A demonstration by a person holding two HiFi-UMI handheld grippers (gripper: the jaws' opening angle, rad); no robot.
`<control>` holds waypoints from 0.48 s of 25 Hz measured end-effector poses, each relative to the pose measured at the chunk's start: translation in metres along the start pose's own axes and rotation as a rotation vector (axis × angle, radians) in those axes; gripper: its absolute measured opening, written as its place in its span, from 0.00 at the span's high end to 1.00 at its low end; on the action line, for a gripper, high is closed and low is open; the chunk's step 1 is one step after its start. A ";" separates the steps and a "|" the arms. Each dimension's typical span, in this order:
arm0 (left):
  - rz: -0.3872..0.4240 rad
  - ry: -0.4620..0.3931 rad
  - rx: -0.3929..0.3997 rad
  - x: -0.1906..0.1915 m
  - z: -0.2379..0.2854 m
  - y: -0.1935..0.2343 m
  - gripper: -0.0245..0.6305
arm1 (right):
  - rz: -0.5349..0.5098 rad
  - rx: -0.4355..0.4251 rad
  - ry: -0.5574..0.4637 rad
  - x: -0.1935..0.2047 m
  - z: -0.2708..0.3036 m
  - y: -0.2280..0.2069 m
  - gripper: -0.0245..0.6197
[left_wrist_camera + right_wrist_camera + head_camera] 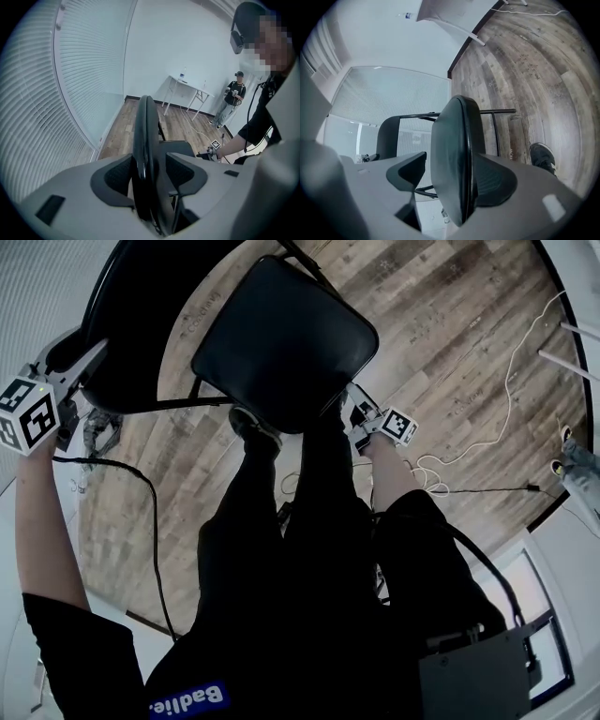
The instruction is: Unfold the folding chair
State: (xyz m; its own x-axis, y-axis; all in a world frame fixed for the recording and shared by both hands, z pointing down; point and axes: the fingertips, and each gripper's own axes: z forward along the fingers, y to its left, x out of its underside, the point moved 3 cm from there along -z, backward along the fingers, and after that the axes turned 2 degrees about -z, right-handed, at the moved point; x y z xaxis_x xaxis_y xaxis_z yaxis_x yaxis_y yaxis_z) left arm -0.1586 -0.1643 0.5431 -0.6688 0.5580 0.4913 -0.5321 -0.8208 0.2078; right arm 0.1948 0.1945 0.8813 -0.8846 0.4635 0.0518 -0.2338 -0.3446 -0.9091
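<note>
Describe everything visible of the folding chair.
The folding chair is black: a padded, rounded-square seat, a curved backrest and a thin tube frame. It looks opened out, the seat roughly flat facing up, on the wood floor, close before the person's legs. The backrest's edge stands between the left gripper's open jaws, the seat's near edge between the right gripper's open jaws; neither plainly clamps it. Its feet are hidden.

Black padded folding chair [281, 343], standing upright, apparently almost fully opened.
</note>
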 end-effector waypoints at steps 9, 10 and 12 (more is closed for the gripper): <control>0.061 -0.049 -0.110 -0.007 -0.044 -0.008 0.64 | -0.095 -0.053 0.086 0.003 -0.011 0.098 0.51; 0.067 -0.045 -0.120 -0.006 -0.048 -0.010 0.64 | -0.092 -0.072 0.089 0.004 -0.010 0.107 0.51; 0.078 -0.039 -0.132 -0.005 -0.055 -0.016 0.64 | -0.085 -0.070 0.097 0.009 -0.013 0.123 0.51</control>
State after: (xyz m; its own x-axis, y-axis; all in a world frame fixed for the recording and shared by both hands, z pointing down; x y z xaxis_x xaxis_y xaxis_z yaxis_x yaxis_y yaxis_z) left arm -0.1755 -0.1472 0.4905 -0.6912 0.4862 0.5346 -0.5449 -0.8366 0.0564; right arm 0.1631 0.1667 0.7645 -0.8186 0.5669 0.0925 -0.2747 -0.2450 -0.9298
